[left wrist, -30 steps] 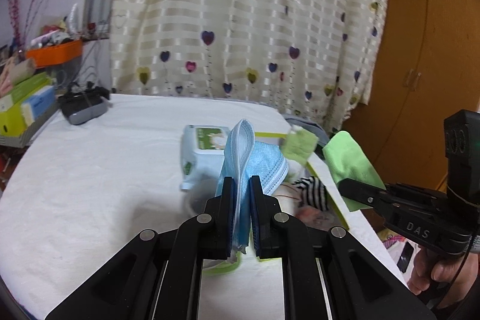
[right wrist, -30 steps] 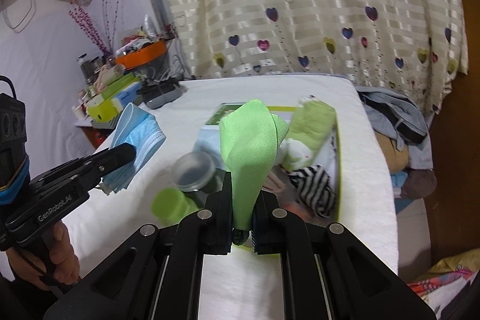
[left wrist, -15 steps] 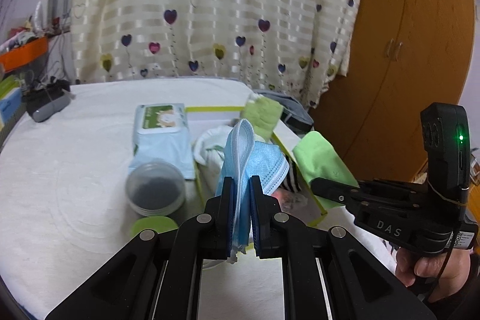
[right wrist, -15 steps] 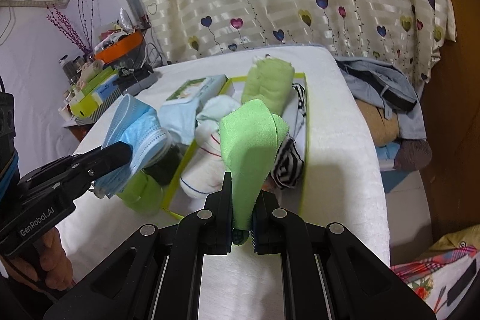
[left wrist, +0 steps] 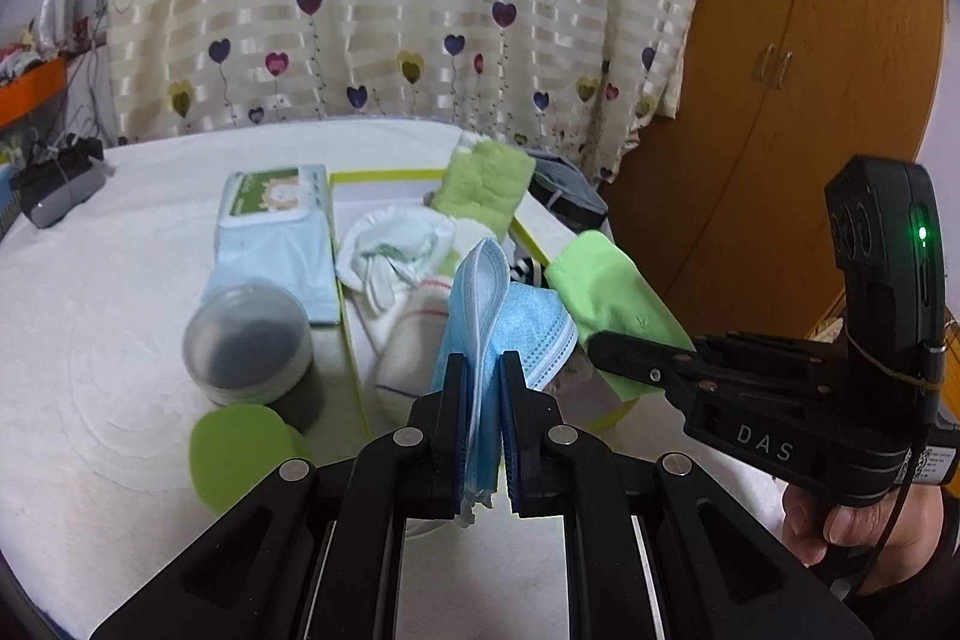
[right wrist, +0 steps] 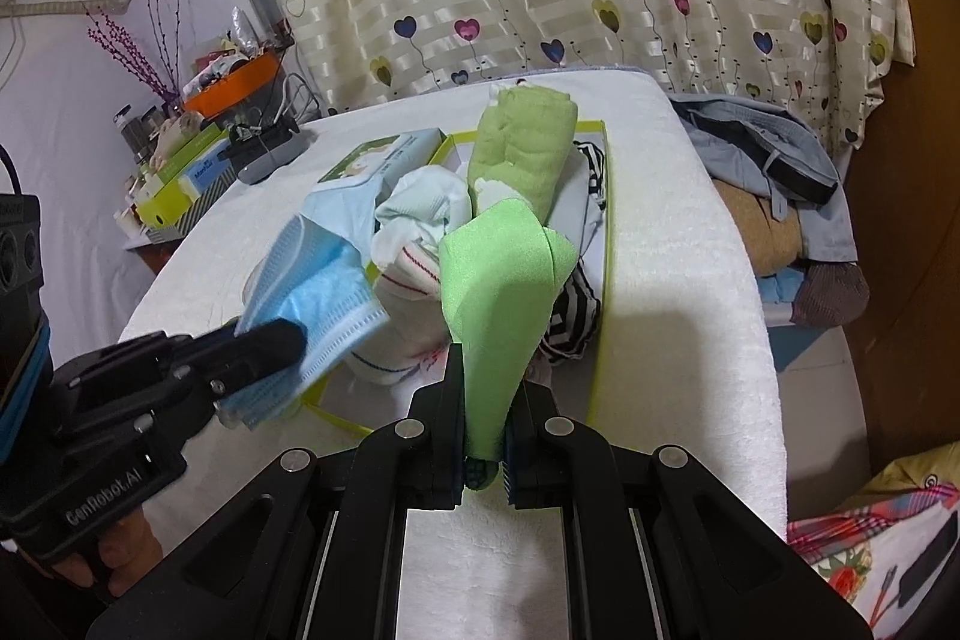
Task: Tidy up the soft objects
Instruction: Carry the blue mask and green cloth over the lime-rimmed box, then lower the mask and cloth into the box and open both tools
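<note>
Two grippers clamped | left gripper (left wrist: 482, 388) – blue mask (left wrist: 501, 316) | right gripper (right wrist: 485, 400) – green cloth (right wrist: 498, 280) | above tray (left wrist: 384, 174)

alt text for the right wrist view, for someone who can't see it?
The right gripper is shut on a bright green cloth above a yellow-rimmed tray piled with white and striped socks, on a white-covered table. At left, the left gripper grips a pale blue pleated face mask.
</note>
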Demonstrator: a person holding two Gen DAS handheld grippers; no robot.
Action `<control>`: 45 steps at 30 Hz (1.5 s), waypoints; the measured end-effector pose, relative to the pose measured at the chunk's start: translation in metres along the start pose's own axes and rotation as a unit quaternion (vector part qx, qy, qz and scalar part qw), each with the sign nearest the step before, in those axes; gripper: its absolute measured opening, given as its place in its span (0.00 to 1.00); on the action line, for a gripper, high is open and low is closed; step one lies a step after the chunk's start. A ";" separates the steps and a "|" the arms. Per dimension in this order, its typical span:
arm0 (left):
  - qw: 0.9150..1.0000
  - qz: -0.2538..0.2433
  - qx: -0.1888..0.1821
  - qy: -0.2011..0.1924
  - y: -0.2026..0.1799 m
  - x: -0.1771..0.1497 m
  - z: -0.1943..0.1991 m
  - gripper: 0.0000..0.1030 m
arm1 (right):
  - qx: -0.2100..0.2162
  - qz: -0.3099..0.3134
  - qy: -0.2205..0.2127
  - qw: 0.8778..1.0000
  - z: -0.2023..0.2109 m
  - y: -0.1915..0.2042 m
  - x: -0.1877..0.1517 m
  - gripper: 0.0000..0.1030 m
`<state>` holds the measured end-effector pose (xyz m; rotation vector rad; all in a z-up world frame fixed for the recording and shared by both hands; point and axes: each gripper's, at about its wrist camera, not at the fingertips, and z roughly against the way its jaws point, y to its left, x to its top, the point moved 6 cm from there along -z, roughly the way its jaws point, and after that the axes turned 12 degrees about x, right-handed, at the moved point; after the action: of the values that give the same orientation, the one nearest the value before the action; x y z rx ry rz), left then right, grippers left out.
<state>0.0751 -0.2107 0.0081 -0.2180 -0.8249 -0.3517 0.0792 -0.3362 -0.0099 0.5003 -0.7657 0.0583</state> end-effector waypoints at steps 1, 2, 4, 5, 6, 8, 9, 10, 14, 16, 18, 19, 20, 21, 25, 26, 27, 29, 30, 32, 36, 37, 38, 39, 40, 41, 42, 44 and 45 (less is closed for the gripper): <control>1.000 0.000 -0.001 0.002 -0.002 -0.001 -0.001 0.09 | 0.000 -0.001 0.000 1.000 0.000 0.000 -0.001 0.09; 1.000 0.000 -0.004 0.004 -0.003 -0.002 -0.002 0.09 | -0.001 -0.001 0.000 1.000 0.000 0.000 0.000 0.09; 1.000 0.000 -0.005 0.004 -0.004 -0.004 -0.002 0.09 | -0.001 0.000 -0.001 1.000 0.001 0.000 0.000 0.09; 1.000 0.000 -0.005 0.005 -0.004 -0.004 -0.002 0.09 | -0.001 0.000 -0.002 1.000 0.001 -0.001 -0.001 0.09; 1.000 0.001 -0.007 0.008 -0.004 -0.005 -0.004 0.09 | -0.002 0.000 -0.002 1.000 0.002 -0.001 -0.001 0.09; 1.000 0.003 -0.009 0.014 -0.004 -0.006 -0.007 0.09 | -0.002 -0.001 -0.002 1.000 0.001 -0.002 -0.002 0.09; 1.000 0.004 -0.008 0.019 -0.004 -0.007 -0.010 0.09 | -0.001 -0.001 -0.002 1.000 0.001 -0.001 -0.001 0.09; 1.000 0.004 -0.007 0.022 -0.004 -0.008 -0.012 0.09 | -0.001 -0.002 -0.001 1.000 0.001 -0.002 -0.002 0.09; 0.999 0.005 -0.017 0.036 -0.007 -0.009 -0.020 0.09 | -0.001 -0.007 0.001 1.000 0.001 -0.005 -0.004 0.09; 0.999 0.005 -0.015 0.042 -0.007 -0.010 -0.025 0.09 | -0.002 -0.009 0.001 1.000 0.000 -0.006 -0.003 0.09; 0.999 0.006 -0.013 0.051 -0.007 -0.011 -0.032 0.09 | -0.002 -0.011 0.001 1.000 -0.001 -0.007 -0.003 0.09; 0.999 0.007 -0.013 0.053 -0.006 -0.011 -0.035 0.09 | -0.003 -0.012 0.001 1.000 -0.001 -0.008 -0.004 0.09; 0.998 0.008 -0.013 0.054 -0.006 -0.011 -0.038 0.09 | -0.003 -0.013 0.001 1.000 -0.001 -0.008 -0.003 0.09; 0.998 0.008 -0.012 0.055 -0.006 -0.009 -0.040 0.09 | -0.003 -0.014 0.002 1.000 -0.002 -0.009 -0.003 0.09; 0.999 0.005 -0.006 0.051 -0.006 -0.004 -0.044 0.09 | -0.001 -0.017 0.002 1.000 -0.003 -0.012 -0.004 0.09; 0.999 0.005 -0.003 0.051 -0.006 -0.002 -0.046 0.09 | -0.001 -0.017 0.002 1.000 -0.004 -0.012 -0.004 0.09; 0.999 0.005 0.000 0.051 -0.006 0.000 -0.049 0.09 | 0.000 -0.017 0.002 1.000 -0.004 -0.012 -0.004 0.09; 0.999 0.004 0.004 0.052 -0.005 0.002 -0.053 0.09 | 0.001 -0.018 0.003 1.000 -0.005 -0.013 -0.004 0.09; 0.999 0.005 0.006 0.053 -0.004 0.004 -0.057 0.09 | 0.001 -0.018 0.003 1.000 -0.005 -0.013 -0.004 0.09; 0.999 0.006 0.009 0.053 -0.003 0.005 -0.060 0.09 | 0.001 -0.018 0.004 1.000 -0.006 -0.014 -0.004 0.09; 0.998 0.010 0.016 0.055 0.000 0.010 -0.069 0.09 | 0.003 -0.019 0.008 1.000 -0.011 -0.016 -0.004 0.09; 0.998 0.012 0.016 0.056 0.000 0.011 -0.071 0.09 | 0.004 -0.019 0.009 1.000 -0.012 -0.016 -0.004 0.09; 0.998 0.013 0.016 0.056 0.000 0.012 -0.073 0.09 | 0.004 -0.019 0.011 1.000 -0.013 -0.016 -0.004 0.09; 0.998 0.013 0.017 0.055 0.000 0.014 -0.076 0.09 | 0.005 -0.019 0.013 1.000 -0.015 -0.016 -0.003 0.09; 0.998 0.014 0.018 0.054 -0.001 0.014 -0.076 0.09 | 0.006 -0.019 0.014 1.000 -0.017 -0.016 -0.003 0.09; 0.998 0.015 0.018 0.054 -0.001 0.014 -0.078 0.09 | 0.007 -0.018 0.017 1.000 -0.019 -0.015 -0.003 0.09; 0.998 0.015 0.018 0.055 -0.001 0.015 -0.078 0.09 | 0.008 -0.016 0.020 1.000 -0.022 -0.015 -0.003 0.09; 0.998 0.014 0.017 0.055 -0.001 0.013 -0.076 0.09 | 0.007 -0.016 0.025 1.000 -0.028 -0.016 -0.003 0.09; 0.998 0.013 0.015 0.056 -0.001 0.012 -0.075 0.09 | 0.007 -0.016 0.027 0.999 -0.031 -0.017 -0.003 0.09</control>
<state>0.1330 -0.2385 -0.0329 -0.1795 -0.7168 -0.3236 0.1006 -0.3366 -0.0376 0.5229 -0.7040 0.0474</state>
